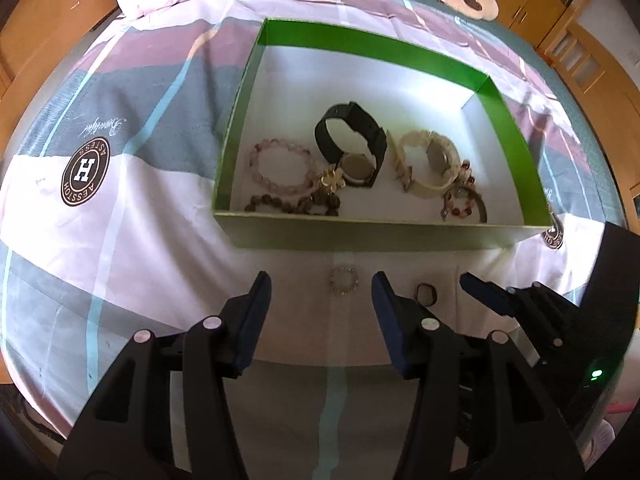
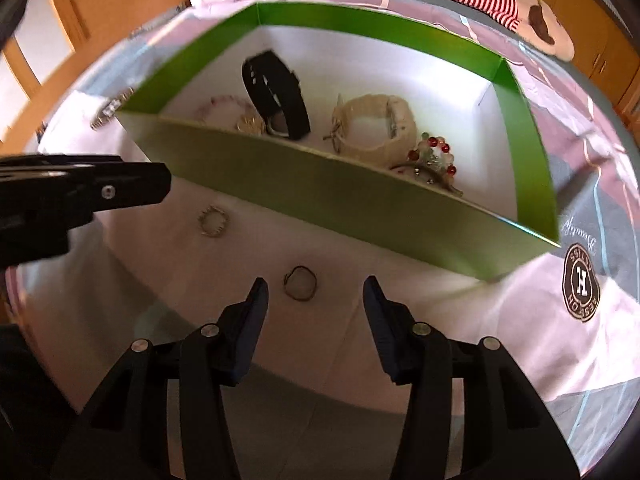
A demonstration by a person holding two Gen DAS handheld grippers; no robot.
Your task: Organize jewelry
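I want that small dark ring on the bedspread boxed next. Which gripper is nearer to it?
Right. The right gripper is open with the dark ring between its fingertips; the left gripper is beside it, framing the beaded ring.

2 watches (image 1: 352,148), 4 bracelets (image 1: 280,168), 2 rings (image 1: 344,280), 1 box (image 1: 360,236).

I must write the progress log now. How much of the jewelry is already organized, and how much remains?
Mostly done: the green box already holds the black watch, the cream watch and several bead bracelets. Nothing is in hand; the left tongs and right tongs are both open. Left: the beaded ring and the dark ring, lying on the bedsheet.
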